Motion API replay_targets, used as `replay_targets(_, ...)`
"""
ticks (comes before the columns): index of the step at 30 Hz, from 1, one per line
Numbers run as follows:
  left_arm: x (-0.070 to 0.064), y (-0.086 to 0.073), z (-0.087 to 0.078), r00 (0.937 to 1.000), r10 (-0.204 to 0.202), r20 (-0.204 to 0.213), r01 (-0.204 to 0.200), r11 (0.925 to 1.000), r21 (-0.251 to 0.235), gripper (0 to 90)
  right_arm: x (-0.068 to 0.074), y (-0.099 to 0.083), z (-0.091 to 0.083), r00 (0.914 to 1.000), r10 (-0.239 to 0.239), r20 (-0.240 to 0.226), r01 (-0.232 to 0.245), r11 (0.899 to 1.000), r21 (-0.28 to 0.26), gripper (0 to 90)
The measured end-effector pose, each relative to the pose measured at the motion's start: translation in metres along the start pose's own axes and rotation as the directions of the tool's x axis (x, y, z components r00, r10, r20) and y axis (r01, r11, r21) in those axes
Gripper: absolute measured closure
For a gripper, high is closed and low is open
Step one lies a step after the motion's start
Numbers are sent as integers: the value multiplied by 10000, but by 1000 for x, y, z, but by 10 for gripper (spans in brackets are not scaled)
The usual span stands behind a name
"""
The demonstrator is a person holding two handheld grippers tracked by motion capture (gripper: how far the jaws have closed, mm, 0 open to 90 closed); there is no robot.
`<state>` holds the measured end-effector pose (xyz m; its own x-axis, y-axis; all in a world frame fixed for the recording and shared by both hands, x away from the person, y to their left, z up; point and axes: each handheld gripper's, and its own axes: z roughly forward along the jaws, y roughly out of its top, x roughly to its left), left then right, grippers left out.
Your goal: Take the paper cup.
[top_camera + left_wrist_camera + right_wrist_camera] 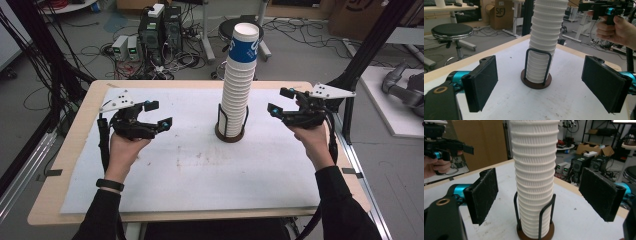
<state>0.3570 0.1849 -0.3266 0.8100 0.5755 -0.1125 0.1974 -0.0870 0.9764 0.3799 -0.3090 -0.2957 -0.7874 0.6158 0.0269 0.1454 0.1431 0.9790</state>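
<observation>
Both grippers hover above the table [65, 165], a pale wooden top with rounded corners, most of it covered by one white sheet [190, 170] that is faintly smudged near its middle. On that sheet, near the far edge and between the two grippers, stands a tall stack of paper cups [239, 85]: white cups with ridged, ribbed walls nested so closely that their number cannot be counted, the topmost one carrying a blue band with white lettering too small to read. The stack leans slightly and its top is cut off in both gripper views. It sits in a cup holder [230, 131] made of a round dark brown base and thin black wire hoops rising around the lowest cups. The left gripper [155, 114], black with turquoise accents and a grey three-cornered plate on top, is held toward the left edge with its jaws spread wide and nothing between them; in the left gripper view its two flat rectangular pads [482, 82] look finely textured. The right gripper [281, 100], of the same build, is held toward the right edge, jaws likewise parted and empty, well apart from the stack; its pads [482, 195] show a rougher, scuffed surface. One hand [126, 150] grips each handle, dark sleeves behind.
</observation>
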Motion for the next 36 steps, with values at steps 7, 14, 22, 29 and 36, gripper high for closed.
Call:
replay_targets(7, 0, 0, 2, 10000, -21, 74, 21, 10000, 28, 135, -1, 19, 15, 9997, -243, -95, 243, 9997, -84, 158)
replay_targets(14, -1, 0, 2, 9999, -56, 138, 55, 10000, 43, 135, -2, 34, 31, 9990, -407, -198, 405, 9991, -102, 157)
replay_targets(22, -1, 0, 3, 9997, -74, 223, 72, 9999, 71, 135, 0, 47, 51, 9973, -727, -66, 727, 9974, -9, 157)
replay_targets(29, -1, 0, 3, 9996, -98, 275, 97, 9999, 51, 135, -1, 56, 67, 9981, -568, -229, 573, 9981, 216, 157)
replay_targets(36, -1, 2, 3, 9995, -64, 310, 63, 10000, 47, 135, 1, 61, 82, 9986, -512, -164, 518, 9979, 388, 157)
